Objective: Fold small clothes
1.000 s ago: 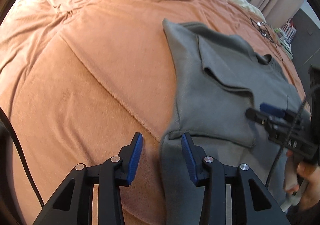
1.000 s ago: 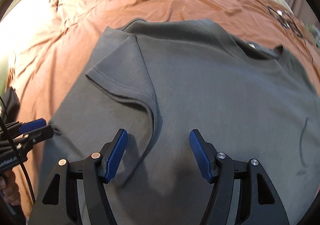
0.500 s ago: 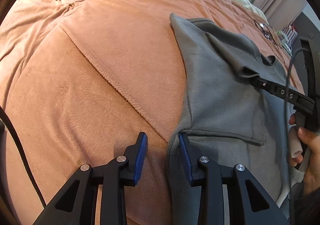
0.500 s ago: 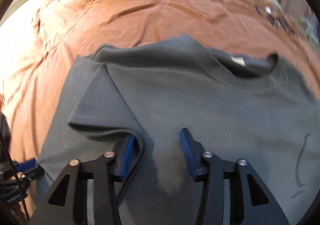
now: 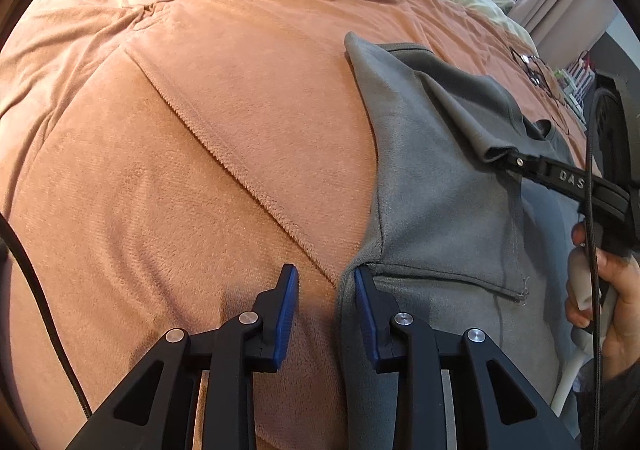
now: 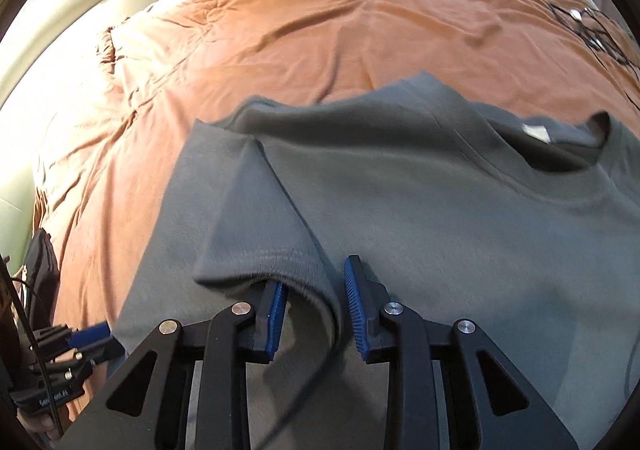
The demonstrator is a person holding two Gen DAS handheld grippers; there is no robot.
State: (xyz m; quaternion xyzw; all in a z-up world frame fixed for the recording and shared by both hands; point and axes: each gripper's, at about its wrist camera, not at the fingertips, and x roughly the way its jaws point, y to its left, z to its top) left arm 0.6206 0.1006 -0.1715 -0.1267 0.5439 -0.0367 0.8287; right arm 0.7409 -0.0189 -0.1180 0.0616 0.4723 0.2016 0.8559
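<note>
On the bed's orange blanket (image 5: 208,137) lies a grey T-shirt (image 6: 420,209), spread flat with its neckline away from the person and one sleeve (image 6: 256,226) folded in over the body. It looks like soft, light knit that will drape and slide on itself, so hems and folded edges are the best places to take hold. The right gripper (image 6: 314,314) has one finger tucked under the sleeve hem and the other on top; its jaws are partly spread around that hem, not yet pinching it. The left gripper (image 5: 326,310) rests low at the shirt's side edge, jaws narrowly spread, one finger on the blanket and the other against the fabric corner. Both tools point forward along the bed, and the person's right hand (image 5: 600,290) wraps its handle.
</note>
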